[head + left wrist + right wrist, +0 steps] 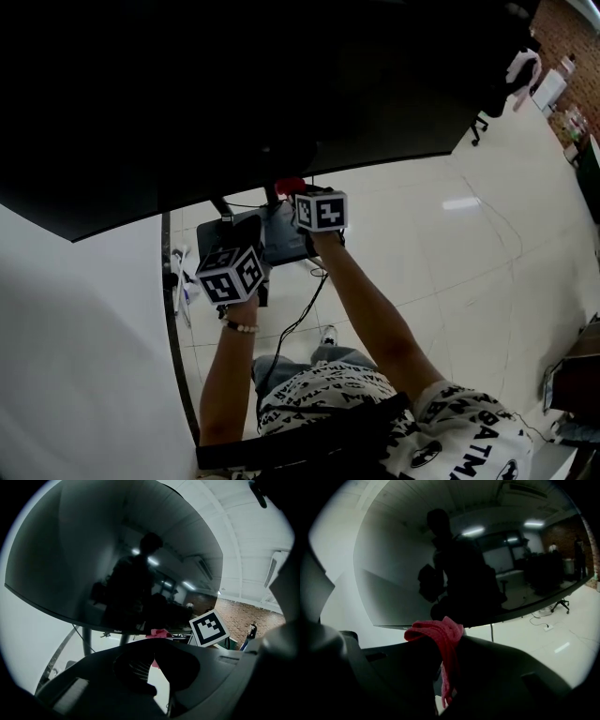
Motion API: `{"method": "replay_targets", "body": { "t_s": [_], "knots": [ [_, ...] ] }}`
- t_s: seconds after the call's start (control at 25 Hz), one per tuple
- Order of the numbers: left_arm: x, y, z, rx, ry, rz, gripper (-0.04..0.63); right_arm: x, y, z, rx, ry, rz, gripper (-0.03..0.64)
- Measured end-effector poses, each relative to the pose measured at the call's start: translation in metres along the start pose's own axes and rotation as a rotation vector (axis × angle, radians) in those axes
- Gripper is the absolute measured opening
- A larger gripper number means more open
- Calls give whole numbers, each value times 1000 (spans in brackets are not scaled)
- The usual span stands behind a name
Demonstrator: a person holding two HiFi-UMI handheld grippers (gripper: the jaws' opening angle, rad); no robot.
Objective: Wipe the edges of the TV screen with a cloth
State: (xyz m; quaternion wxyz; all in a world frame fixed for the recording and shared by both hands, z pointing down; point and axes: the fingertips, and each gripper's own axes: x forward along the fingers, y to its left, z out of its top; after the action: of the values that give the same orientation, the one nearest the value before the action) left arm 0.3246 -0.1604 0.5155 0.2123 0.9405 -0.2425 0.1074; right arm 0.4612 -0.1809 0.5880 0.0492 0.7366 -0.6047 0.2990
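The big dark TV screen (234, 94) fills the top of the head view; its lower edge (534, 605) runs just above both grippers. My right gripper (292, 193) (445, 648) is shut on a pink-red cloth (289, 186) (438, 632), which bunches over the jaw tips right at the screen's bottom edge. The same cloth (158, 633) and the right gripper's marker cube (209, 628) show in the left gripper view. My left gripper (246, 234) (153, 656) hangs lower and to the left, jaws together with nothing between them.
The TV's stand base (281, 234) sits on the glossy white floor beneath the grippers, with a black cable (302, 314) trailing from it. A white wall (75, 356) rises at the left. An office chair (483, 127) stands far right, near a brick wall.
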Motion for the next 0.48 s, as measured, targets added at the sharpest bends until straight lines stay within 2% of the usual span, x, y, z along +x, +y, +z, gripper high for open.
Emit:
{"method": "replay_targets", "body": {
  "t_s": [0.24, 0.48],
  "knots": [
    [22, -41, -2, 36, 11, -33, -2, -20, -50, 11, -9, 5, -28, 75],
    [45, -62, -15, 48, 42, -112, -2, -22, -85, 14, -6, -5, -78, 75]
  ]
}}
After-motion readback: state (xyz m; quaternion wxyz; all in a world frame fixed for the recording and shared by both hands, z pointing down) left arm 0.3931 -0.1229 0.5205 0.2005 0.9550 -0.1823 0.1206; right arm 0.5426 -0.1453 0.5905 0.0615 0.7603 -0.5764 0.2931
